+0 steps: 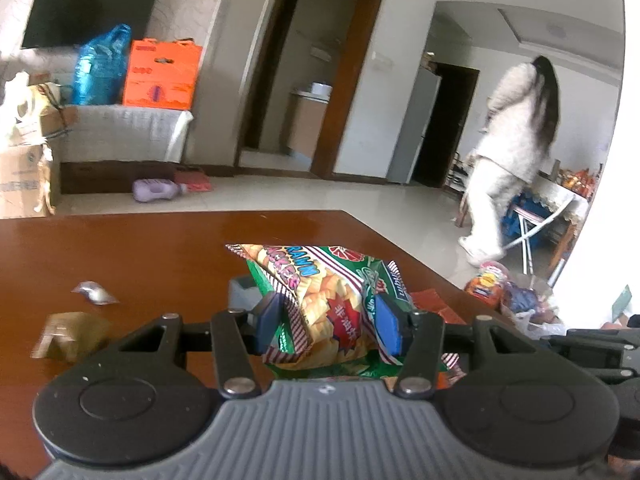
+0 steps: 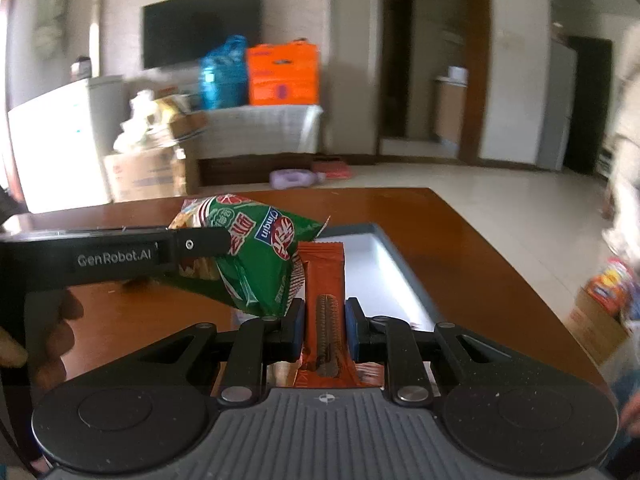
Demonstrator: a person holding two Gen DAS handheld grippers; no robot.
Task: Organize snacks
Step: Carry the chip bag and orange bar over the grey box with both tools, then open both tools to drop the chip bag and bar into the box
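Observation:
My left gripper [image 1: 328, 324] is shut on a green prawn cracker bag [image 1: 320, 300] and holds it above the brown table [image 1: 140, 252]. The same bag [image 2: 248, 256] shows in the right wrist view, held by the left gripper's black finger [image 2: 192, 246]. My right gripper [image 2: 323, 328] is shut on an orange biscuit bar packet [image 2: 324, 276], upright between the blue pads. A grey tray [image 2: 384, 264] lies on the table just beyond both packets; its corner [image 1: 240, 292] shows behind the bag in the left wrist view.
A silver wrapper [image 1: 94, 293] and a gold packet [image 1: 68, 338] lie on the table to the left. A box of snacks [image 2: 604, 300] stands on the floor off the table's right edge. A person [image 1: 512, 152] walks at the far right.

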